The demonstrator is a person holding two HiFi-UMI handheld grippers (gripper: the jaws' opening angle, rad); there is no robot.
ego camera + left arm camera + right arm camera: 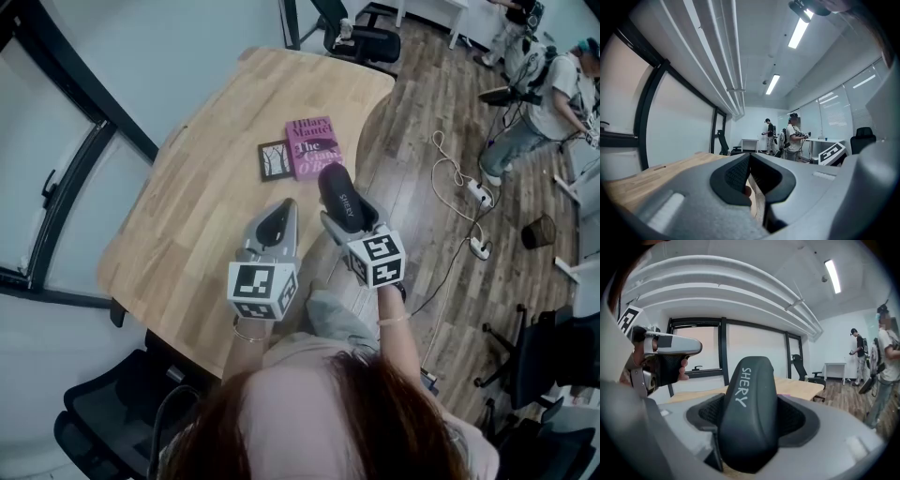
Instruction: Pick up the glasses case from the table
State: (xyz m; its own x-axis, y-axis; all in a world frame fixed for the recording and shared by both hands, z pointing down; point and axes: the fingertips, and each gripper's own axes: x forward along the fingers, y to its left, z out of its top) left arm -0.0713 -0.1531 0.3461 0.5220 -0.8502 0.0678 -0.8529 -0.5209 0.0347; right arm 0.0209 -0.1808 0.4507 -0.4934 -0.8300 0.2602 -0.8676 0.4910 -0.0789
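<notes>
Right gripper (349,223) — textured jaws — clamps smooth, rounded black glasses case (749,399).

Glasses case (339,197): matt black, white lettering "SHERY".
Left gripper (277,223) and right gripper (345,214): grey shells, black textured pads on the jaws, cubes with black-and-white square markers.
Bench (202,206): pale wood, fine grain.
Book (312,146): magenta cover, pale lettering.
Small card (276,159): black, white branch-like pattern.
Floor (422,141): grey-brown wood planks.
</notes>
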